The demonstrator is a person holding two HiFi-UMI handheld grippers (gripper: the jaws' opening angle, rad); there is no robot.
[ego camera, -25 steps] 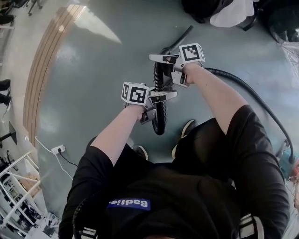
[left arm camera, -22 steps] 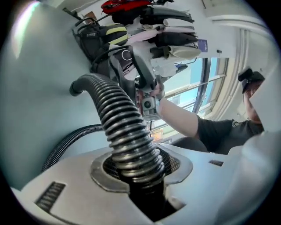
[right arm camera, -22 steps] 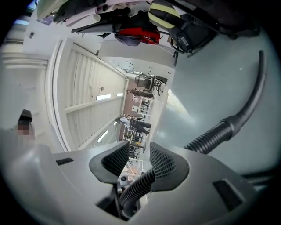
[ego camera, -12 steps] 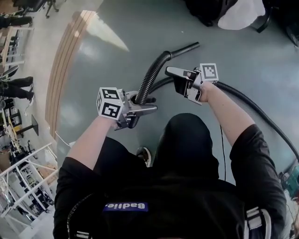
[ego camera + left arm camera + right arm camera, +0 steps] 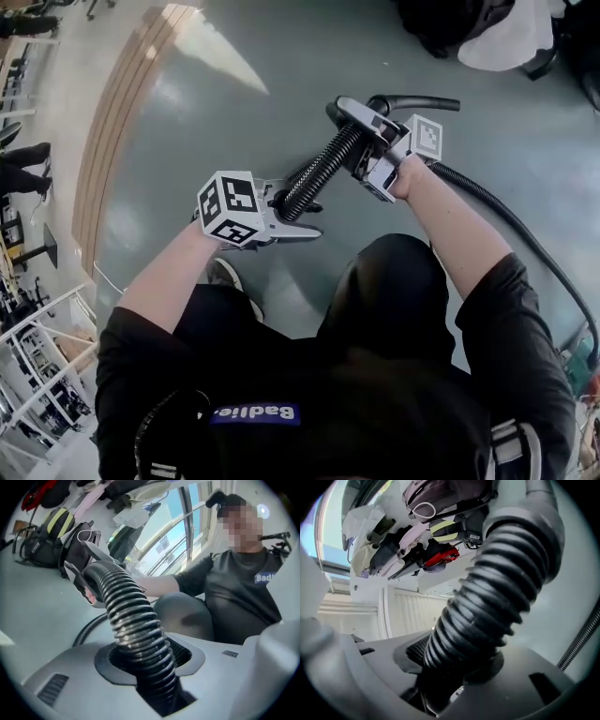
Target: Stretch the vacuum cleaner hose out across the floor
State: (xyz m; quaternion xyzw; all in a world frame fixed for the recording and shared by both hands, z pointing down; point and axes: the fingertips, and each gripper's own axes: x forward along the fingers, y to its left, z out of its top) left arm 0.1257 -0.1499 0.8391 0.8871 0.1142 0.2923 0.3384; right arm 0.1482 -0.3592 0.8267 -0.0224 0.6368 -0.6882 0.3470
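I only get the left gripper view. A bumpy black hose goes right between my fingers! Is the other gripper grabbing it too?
Observer: Yes. The right gripper has just been closing its fingers and grips the hose near its smooth cuff.
Operator: Is it on the floor?
Observer: Not this stretch: the head view shows it held up between both grippers. The left gripper has just been closing on it too.
Operator: And the rest?
Observer: It trails away across the floor on the right.

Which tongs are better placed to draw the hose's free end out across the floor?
Right. The right tongs, jaws just closed further on the vacuum hose, sit beside its rigid end tube; the left tongs grip further back.
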